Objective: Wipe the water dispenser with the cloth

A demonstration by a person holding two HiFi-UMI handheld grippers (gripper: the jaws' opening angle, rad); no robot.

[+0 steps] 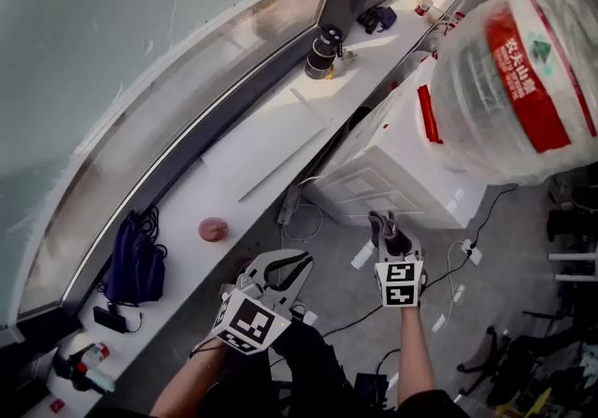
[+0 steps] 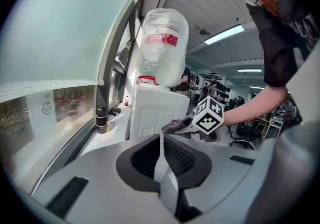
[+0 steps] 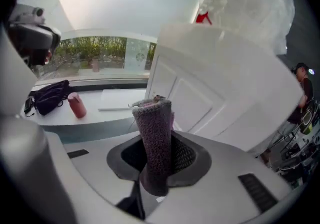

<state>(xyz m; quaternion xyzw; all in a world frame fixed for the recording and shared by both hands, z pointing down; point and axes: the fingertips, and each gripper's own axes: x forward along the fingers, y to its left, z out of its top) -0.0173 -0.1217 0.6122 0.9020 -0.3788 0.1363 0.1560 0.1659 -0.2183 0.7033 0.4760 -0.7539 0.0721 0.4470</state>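
The white water dispenser [image 1: 388,178] stands by the window ledge with a big clear bottle [image 1: 523,61], red-labelled, upside down on top. My right gripper [image 1: 391,237] is shut on a grey-purple cloth [image 3: 152,143], which sticks up between its jaws and hides them. The cloth hangs just short of the dispenser's white panelled side [image 3: 210,102]. My left gripper [image 1: 285,268] is lower left, away from the dispenser, shut with nothing in it. In the left gripper view, the left gripper [image 2: 161,140] points toward the dispenser [image 2: 155,113], the bottle [image 2: 162,47] and the right gripper's marker cube [image 2: 207,116].
A long white window ledge [image 1: 224,187] runs along the glass. On it are a dark flask [image 1: 322,53], a flat white board [image 1: 280,150], a pink cup [image 1: 212,229] and a purple bag [image 1: 135,262]. Cables and plugs [image 1: 453,281] lie on the grey floor.
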